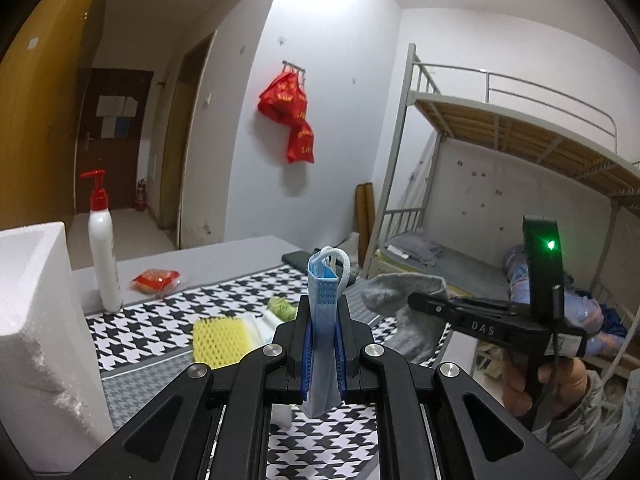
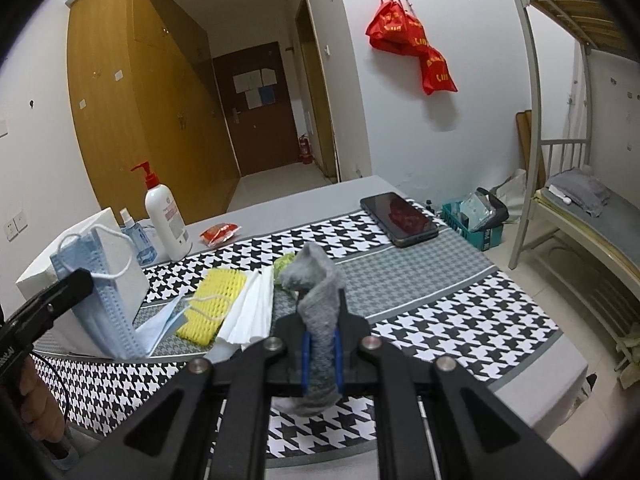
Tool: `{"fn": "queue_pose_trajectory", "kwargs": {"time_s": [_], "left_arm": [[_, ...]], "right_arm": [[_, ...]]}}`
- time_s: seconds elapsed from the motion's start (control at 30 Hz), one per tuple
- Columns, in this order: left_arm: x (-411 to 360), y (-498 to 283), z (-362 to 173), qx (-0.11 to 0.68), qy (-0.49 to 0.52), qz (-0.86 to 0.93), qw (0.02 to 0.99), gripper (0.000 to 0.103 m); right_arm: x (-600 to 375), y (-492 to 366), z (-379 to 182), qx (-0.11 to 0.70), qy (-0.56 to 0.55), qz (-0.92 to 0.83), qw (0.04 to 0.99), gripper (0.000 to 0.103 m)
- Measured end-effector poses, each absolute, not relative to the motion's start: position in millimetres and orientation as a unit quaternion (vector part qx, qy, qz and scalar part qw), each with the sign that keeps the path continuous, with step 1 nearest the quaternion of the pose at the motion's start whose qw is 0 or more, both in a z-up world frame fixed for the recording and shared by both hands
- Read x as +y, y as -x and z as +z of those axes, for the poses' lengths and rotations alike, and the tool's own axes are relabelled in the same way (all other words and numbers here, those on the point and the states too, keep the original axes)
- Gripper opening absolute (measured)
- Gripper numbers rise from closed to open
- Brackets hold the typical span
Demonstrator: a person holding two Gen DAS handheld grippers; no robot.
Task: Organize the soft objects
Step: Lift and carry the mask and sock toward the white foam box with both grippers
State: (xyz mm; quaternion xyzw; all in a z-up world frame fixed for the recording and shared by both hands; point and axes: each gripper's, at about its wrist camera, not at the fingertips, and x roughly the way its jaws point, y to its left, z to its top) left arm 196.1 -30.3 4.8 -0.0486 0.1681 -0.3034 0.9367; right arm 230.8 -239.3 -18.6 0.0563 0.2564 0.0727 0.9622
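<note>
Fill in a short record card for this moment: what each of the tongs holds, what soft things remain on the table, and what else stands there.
left tongs: shut on a blue face mask, held above the table
right tongs: shut on a grey sock, also lifted
soft items on the cloth: yellow foam net, white tissues, second blue mask
container: white foam box, at the left
other items: lotion pump bottle, phone, red packet
surface: houndstooth tablecloth
</note>
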Motion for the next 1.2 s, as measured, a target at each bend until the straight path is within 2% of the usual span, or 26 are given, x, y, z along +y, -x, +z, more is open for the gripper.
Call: {"fn": "queue_pose_trajectory", "kwargs": {"time_s": [1.2], "left_arm": [[4,-181,56,0.116,0.007,-0.194,0.974,0.010]], "right_arm": [[-194,-213,30,0.175,-0.030,0.131,0.975,0.012]]}}
